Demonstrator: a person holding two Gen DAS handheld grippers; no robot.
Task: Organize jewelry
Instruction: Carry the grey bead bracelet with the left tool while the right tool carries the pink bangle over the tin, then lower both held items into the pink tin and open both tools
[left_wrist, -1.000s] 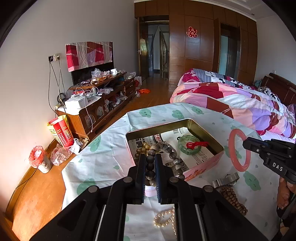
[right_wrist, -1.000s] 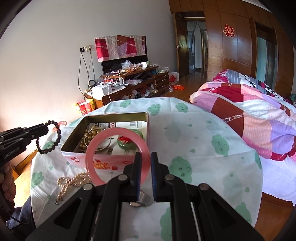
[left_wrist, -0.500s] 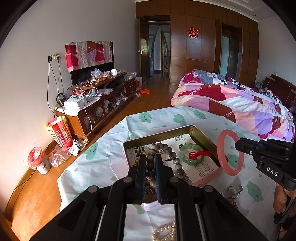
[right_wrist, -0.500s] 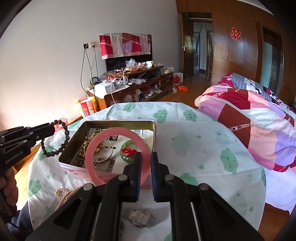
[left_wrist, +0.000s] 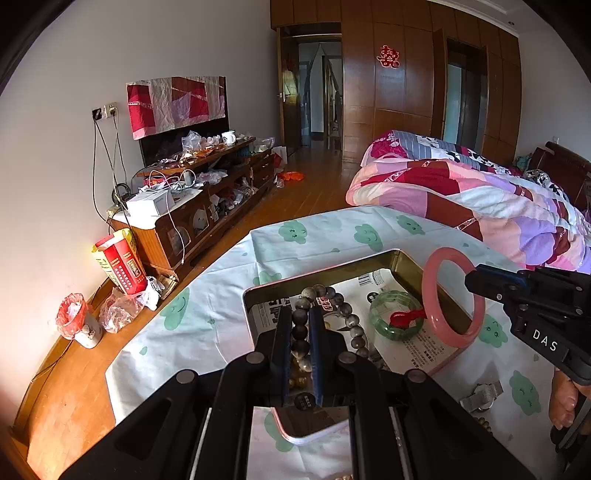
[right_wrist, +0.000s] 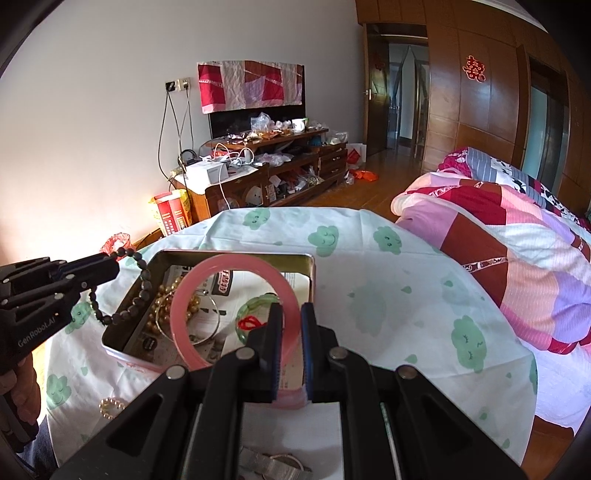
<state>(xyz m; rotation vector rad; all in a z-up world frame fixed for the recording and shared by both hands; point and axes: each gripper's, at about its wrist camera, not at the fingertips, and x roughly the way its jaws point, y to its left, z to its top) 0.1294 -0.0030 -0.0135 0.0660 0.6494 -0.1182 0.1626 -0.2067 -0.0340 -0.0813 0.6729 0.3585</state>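
My left gripper (left_wrist: 299, 325) is shut on a dark bead bracelet (left_wrist: 345, 310) and holds it over the open metal tin (left_wrist: 325, 275); it also shows in the right wrist view (right_wrist: 127, 291). My right gripper (right_wrist: 291, 317) is shut on a pink bangle (right_wrist: 231, 269), held upright over the tin's near edge (right_wrist: 236, 253); the bangle also shows in the left wrist view (left_wrist: 452, 295). Inside the tin lie a green bangle with a red cord (left_wrist: 397, 319), gold beads (right_wrist: 162, 306) and a thin silver hoop (right_wrist: 216, 314).
The tin sits on a table with a white cloth printed with green clouds (right_wrist: 388, 295). A watch (left_wrist: 480, 395) and a pearl strand (right_wrist: 110, 406) lie on the cloth near me. A bed (left_wrist: 480, 195) is to the right, a cluttered TV cabinet (left_wrist: 199, 206) to the left.
Both grippers have moved forward over the tin, the left with the bead bracelet, the right with the pink bangle. Both stay shut.
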